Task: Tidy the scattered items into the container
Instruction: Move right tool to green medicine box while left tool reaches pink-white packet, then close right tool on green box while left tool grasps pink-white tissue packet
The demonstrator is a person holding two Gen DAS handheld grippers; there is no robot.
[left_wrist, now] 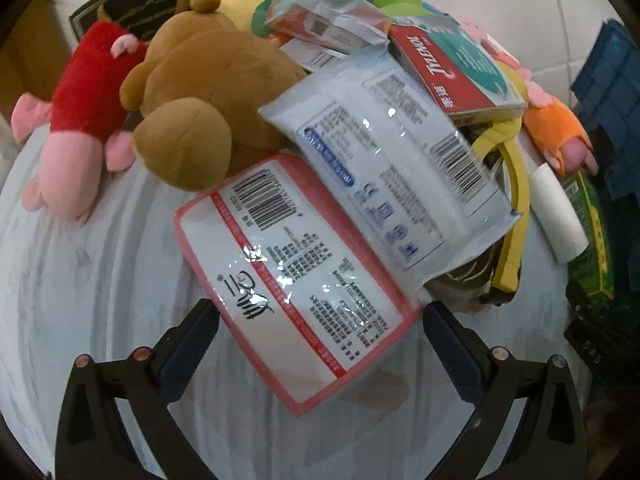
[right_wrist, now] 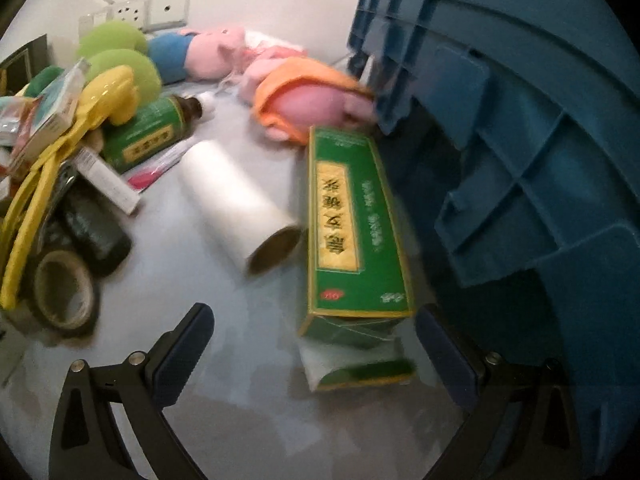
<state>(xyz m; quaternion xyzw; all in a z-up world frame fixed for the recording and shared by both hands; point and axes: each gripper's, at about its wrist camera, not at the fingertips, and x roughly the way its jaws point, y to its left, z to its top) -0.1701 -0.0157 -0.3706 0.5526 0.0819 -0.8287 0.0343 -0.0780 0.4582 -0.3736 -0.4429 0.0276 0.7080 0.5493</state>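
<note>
Both grippers spread wide, nothing held. Left gripper straddles the pink packet, which lies at the near edge of the pile. Right gripper frames the green box, lying just beside the blue crate. Best close squarely on box's end w/ firm grip, then lift over crate wall.

A pale grey table with faint streaks is seen carrying everything (its sheen gives back blurred reflections in the right wrist view). Behind it, a white tiled wall is crossed by thin grout lines. A row of white wall sockets is mounted low on that wall. A dark framed plaque with gold trim is propped at the back left.
</note>
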